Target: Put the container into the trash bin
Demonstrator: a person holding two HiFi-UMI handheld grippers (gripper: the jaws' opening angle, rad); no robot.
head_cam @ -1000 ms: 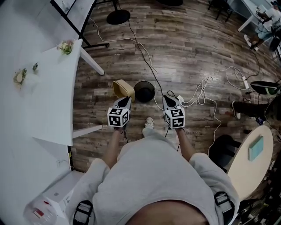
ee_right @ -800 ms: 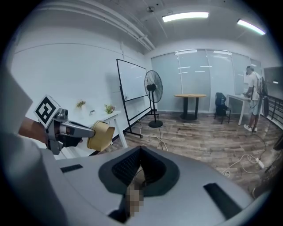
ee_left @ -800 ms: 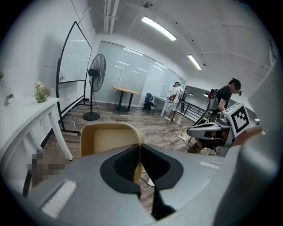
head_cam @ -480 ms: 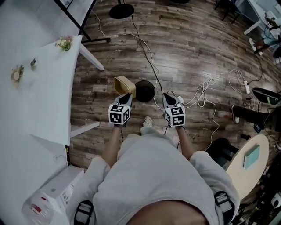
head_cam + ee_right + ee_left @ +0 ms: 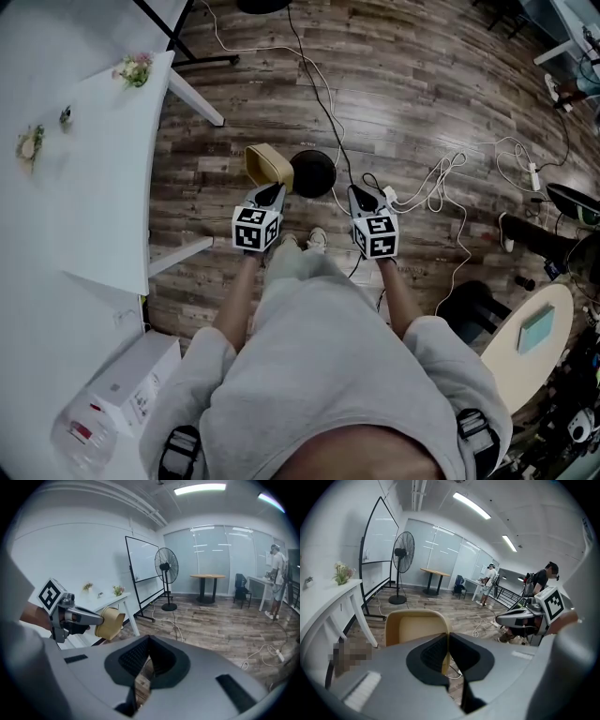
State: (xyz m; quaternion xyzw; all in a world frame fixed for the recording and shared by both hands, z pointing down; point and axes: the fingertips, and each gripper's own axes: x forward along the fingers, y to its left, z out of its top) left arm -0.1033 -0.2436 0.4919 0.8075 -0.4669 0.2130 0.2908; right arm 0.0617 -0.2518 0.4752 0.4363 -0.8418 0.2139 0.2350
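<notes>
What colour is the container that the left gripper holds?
The container is tan, a pale yellow-brown. The left gripper view shows it best.

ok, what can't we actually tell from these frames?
- trash bin: the head view shows only a dark disc, so its contents are unreadable. Neither gripper view shows it.
- container: in the left gripper view its lower part is hidden behind the left gripper, so whether anything lies inside is unclear.
- small items on the white table: in the head view they are too small to identify.
</notes>
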